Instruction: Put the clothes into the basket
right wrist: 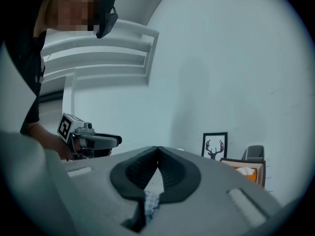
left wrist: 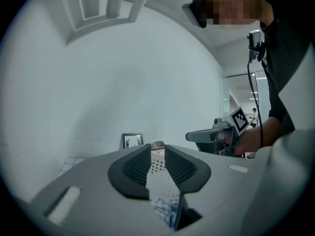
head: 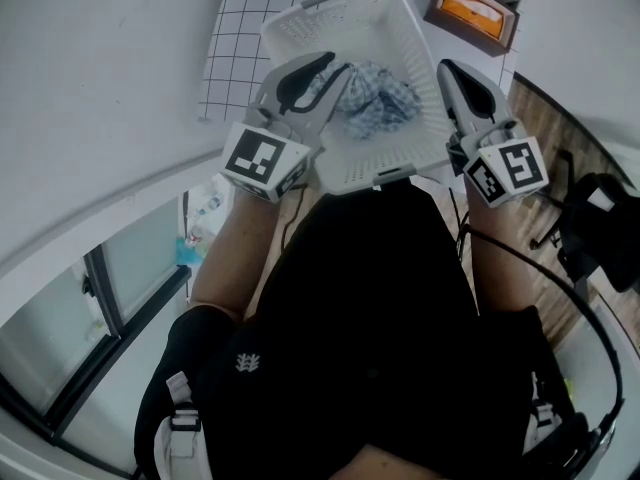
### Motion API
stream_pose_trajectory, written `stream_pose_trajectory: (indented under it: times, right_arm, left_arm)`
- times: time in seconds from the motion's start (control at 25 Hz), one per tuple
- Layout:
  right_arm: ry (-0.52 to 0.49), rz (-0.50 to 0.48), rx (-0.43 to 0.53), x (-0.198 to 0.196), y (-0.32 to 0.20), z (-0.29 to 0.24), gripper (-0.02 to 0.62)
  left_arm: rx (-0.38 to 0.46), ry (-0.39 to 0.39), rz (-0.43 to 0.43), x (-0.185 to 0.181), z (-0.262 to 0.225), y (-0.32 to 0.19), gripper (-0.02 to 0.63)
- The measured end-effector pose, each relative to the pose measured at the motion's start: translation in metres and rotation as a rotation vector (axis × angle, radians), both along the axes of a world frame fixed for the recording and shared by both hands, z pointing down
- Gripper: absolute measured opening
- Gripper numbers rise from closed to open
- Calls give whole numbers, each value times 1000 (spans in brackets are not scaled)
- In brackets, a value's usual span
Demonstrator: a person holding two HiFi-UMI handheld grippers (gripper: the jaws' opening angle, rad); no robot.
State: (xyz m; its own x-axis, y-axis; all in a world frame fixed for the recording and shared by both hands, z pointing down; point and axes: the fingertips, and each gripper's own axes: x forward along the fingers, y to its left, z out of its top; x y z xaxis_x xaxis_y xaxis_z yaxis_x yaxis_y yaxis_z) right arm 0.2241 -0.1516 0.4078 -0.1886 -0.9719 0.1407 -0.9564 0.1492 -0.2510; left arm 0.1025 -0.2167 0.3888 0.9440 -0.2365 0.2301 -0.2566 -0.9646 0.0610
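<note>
The checked cloth (head: pixel 375 103) lies in the basket (head: pixel 330 18); with my left gripper (left wrist: pixel 157 151) barely apart beside it and my right gripper (right wrist: pixel 157 150) closed tip to tip at the rim, I reckon a snagged fold could drag it back out

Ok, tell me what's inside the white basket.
A crumpled blue-and-white checked garment lies inside the white basket. Anything beneath the garment, including the basket floor there, is covered.

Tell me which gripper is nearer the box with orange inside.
Right. The right gripper is at the basket's right rim, just below the box in the head view. The left gripper is across the basket, at its left side.
</note>
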Motion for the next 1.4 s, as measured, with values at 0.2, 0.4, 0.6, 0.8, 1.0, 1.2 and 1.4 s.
stream_pose_trajectory:
  times: [0.2, 0.4, 0.6, 0.8, 1.0, 1.2, 1.4]
  right_arm:
    - [14, -15, 12, -8, 0, -7, 0]
    - [46, -37, 26, -13, -3, -23, 0]
    - [79, -47, 34, -15, -2, -37, 0]
    - [112, -44, 45, -15, 2, -51, 0]
    - [146, -56, 57, -15, 4, -56, 0]
    - [154, -50, 74, -16, 3, -60, 0]
    - [159, -24, 70, -10, 0, -52, 0]
  left_arm:
    - [9, 15, -41, -12, -6, -3, 92]
    - [29, 56, -104, -29, -23, -13, 91]
    - [55, 99, -186, -54, -40, -25, 71]
    - [85, 107, -299, -84, -44, -36, 27]
    - [82, 105, -409, -112, -36, -43, 14]
    - [96, 86, -483, -132, -23, -39, 12]
    - [105, 63, -537, -147, -19, -42, 11]
